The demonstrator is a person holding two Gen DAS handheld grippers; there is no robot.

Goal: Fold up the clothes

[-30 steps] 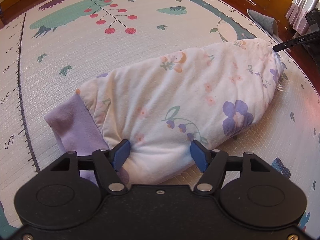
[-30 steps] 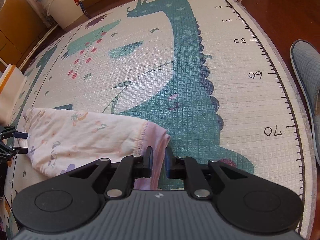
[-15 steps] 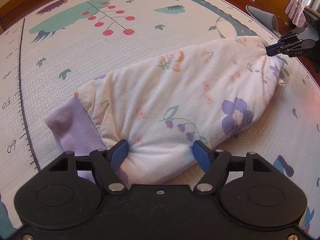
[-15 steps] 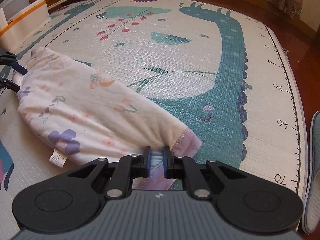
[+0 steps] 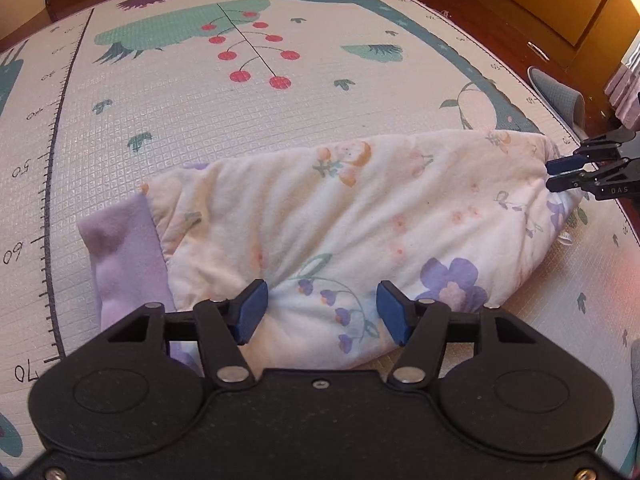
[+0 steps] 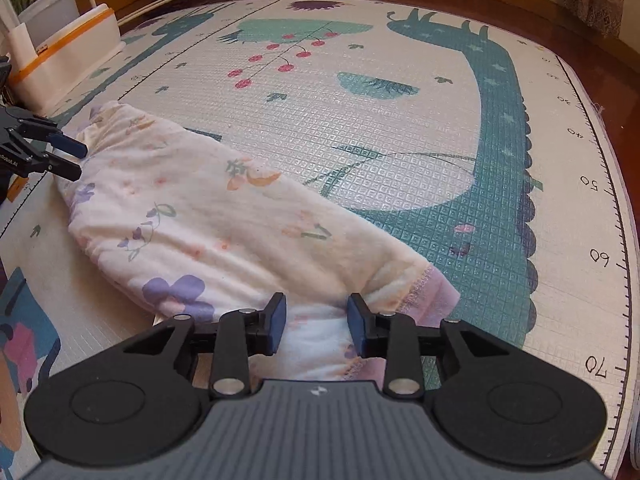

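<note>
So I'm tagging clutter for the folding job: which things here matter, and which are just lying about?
Belongs to the job:
- cream floral garment with lilac cuffs
- left hand-held gripper, open
- right hand-held gripper, open

Lying about:
- grey slipper
- white storage box with orange band
- white bucket
- animal-print play mat, only the work surface

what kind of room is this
Likely a home living room or child's playroom: a foam play mat with a cartoon giraffe and height ruler covers a wooden floor, and a slipper and storage bins sit at its edges.
</note>
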